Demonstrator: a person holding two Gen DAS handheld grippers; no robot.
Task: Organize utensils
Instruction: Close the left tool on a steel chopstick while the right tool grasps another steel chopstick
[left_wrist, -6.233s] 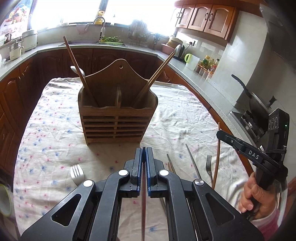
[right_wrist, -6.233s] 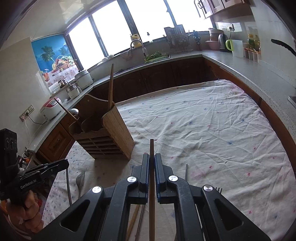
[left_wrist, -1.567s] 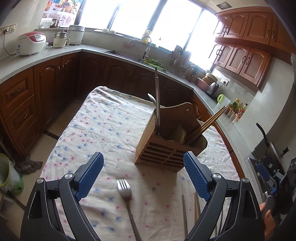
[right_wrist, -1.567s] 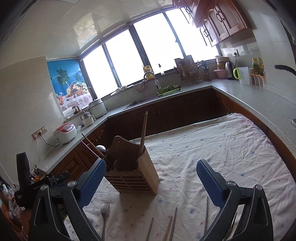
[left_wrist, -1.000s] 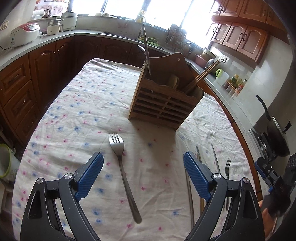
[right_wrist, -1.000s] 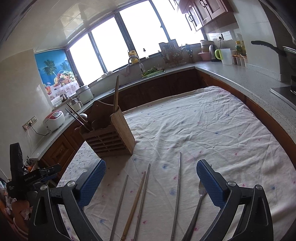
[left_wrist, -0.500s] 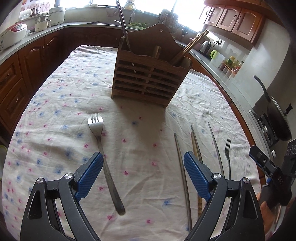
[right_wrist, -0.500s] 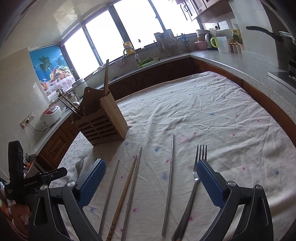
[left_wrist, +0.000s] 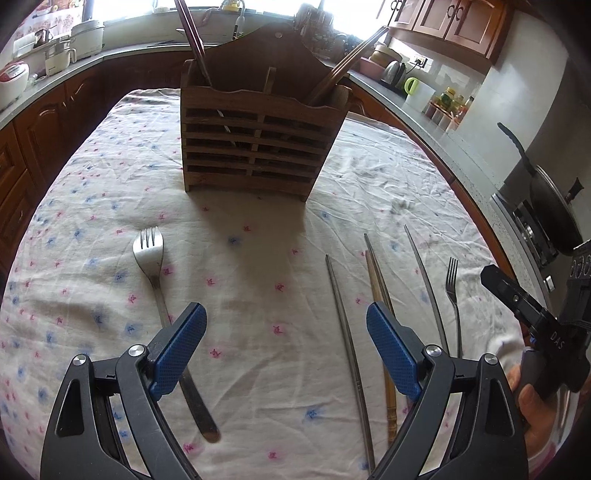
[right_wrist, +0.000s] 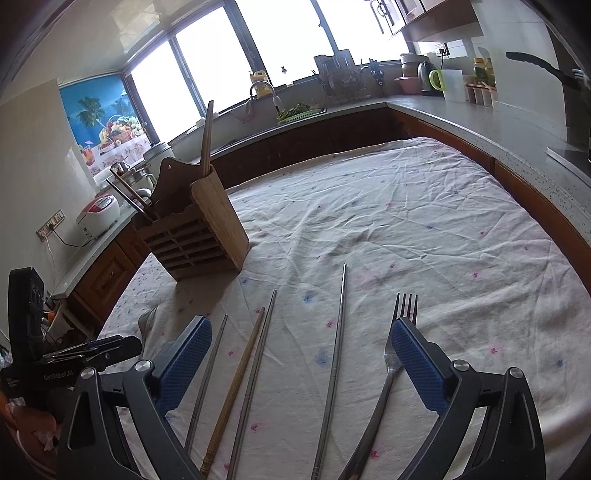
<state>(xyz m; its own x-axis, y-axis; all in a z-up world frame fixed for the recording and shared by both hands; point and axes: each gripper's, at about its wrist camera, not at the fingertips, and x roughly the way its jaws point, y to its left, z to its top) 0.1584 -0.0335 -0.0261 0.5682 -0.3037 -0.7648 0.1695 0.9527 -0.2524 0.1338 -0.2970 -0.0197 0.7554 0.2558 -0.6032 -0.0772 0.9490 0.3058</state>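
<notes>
The slatted wooden utensil holder (left_wrist: 258, 140) stands on the flowered tablecloth (left_wrist: 258, 258) with chopsticks leaning out of both end compartments. A steel fork (left_wrist: 149, 251) lies left of centre, its handle running under the left finger of my open left gripper (left_wrist: 284, 314). To the right lie three metal chopsticks (left_wrist: 343, 314), one wooden chopstick (left_wrist: 376, 288) and a second fork (left_wrist: 452, 284). In the right wrist view my open right gripper (right_wrist: 301, 326) hovers over those chopsticks (right_wrist: 341, 314), its right finger above the fork (right_wrist: 404, 306). Neither gripper holds anything.
Dark wooden cabinets and a grey counter (right_wrist: 480, 122) ring the table. A black pan (left_wrist: 554, 214) sits on the stove at the right. A rice cooker (right_wrist: 99, 214) stands at the far left. A hand (left_wrist: 528, 398) grips the right tool near the table edge.
Six seconds ago each gripper was shut on a chopstick; both now stand open. Over the last second the left gripper swung round to face the holder squarely and both sank closer to the cloth.
</notes>
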